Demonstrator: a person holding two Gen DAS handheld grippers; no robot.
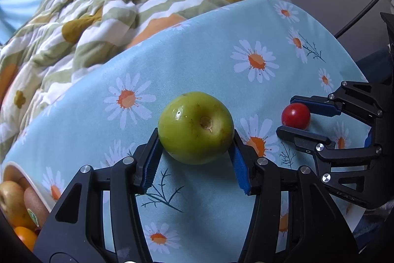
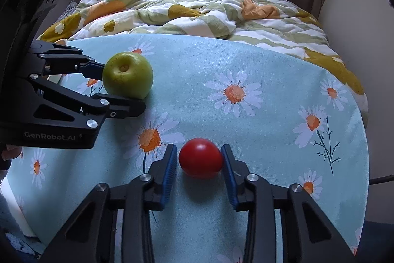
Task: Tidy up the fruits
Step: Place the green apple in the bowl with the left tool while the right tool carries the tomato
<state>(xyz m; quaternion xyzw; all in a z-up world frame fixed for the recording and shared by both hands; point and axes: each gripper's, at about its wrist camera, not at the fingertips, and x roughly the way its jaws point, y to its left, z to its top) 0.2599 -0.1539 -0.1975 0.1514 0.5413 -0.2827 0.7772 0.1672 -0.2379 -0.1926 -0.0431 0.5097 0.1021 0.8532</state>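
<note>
We see the bench [image 2: 246, 134] first, draped in a pale blue cloth printed with daisies, with a rumpled quilt [image 2: 197, 6] on the bed behind it. At the near left edge in the left wrist view sits a white bowl [image 1: 37, 191] already holding a kiwi, an orange and other fruit; we judge that this is where the loose pieces belong.

Our left tongs [image 1: 195, 152] have their blue pads pressed on either flank of the green apple [image 1: 195, 127], jaws partly open to its width, so the apple is gripped. It sits on the cloth, its stem dimple facing the camera, skin glossy with a few brown specks. The bowl lies down and to the left of these tongs, on the left hand's own side, so the left hand is the nearer one for the carry.

Our right tongs [image 2: 199, 164] straddle the small red tomato [image 2: 200, 158], which rests on the cloth well to the right of the apple. The jaws are drawn in close: the right pad touches the tomato, and the left pad shows at most a hairline gap, so we judge it clamped. The tomato is smooth, round and without any long axis, so grip direction matters little.
</note>
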